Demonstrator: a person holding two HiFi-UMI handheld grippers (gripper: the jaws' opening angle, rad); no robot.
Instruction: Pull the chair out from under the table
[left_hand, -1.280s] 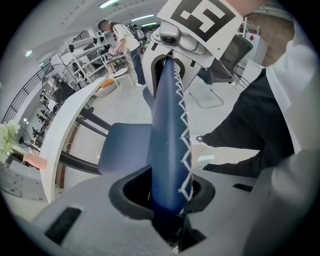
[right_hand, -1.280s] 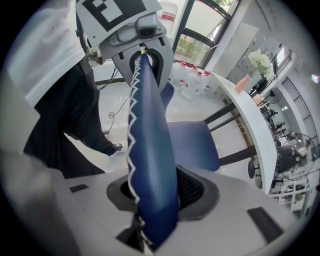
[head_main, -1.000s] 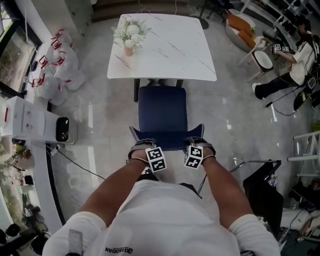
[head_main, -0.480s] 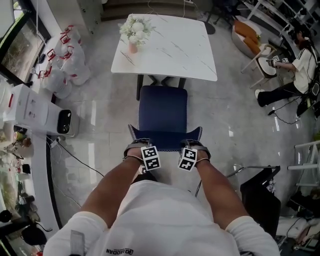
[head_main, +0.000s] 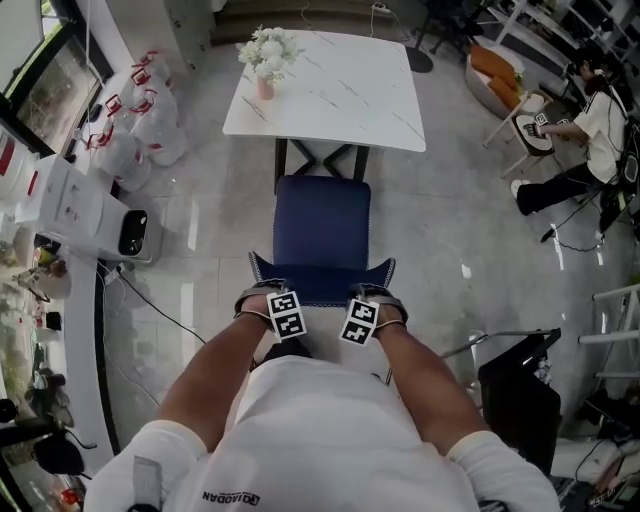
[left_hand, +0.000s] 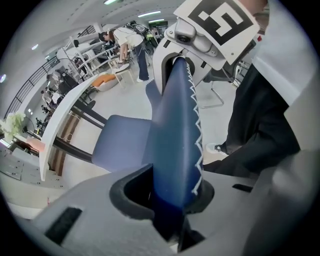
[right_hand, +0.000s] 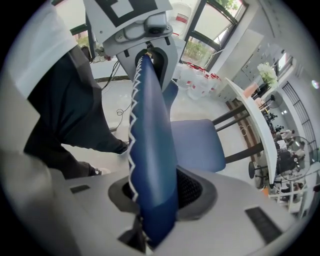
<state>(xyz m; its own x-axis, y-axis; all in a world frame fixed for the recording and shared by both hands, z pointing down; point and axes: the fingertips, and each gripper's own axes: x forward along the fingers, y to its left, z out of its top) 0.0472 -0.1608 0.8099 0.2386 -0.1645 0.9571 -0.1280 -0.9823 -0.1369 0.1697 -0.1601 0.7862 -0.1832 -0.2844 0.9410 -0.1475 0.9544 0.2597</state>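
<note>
Left gripper (head_main: 262, 293) and right gripper (head_main: 376, 296) each pinch top edge of chair (head_main: 322, 220) backrest; fingers have just closed tighter on padding. Seat looks just clear of table (head_main: 340, 95) near edge. Pull straight back, hands even, backrest upright. Mind own legs close behind.
</note>
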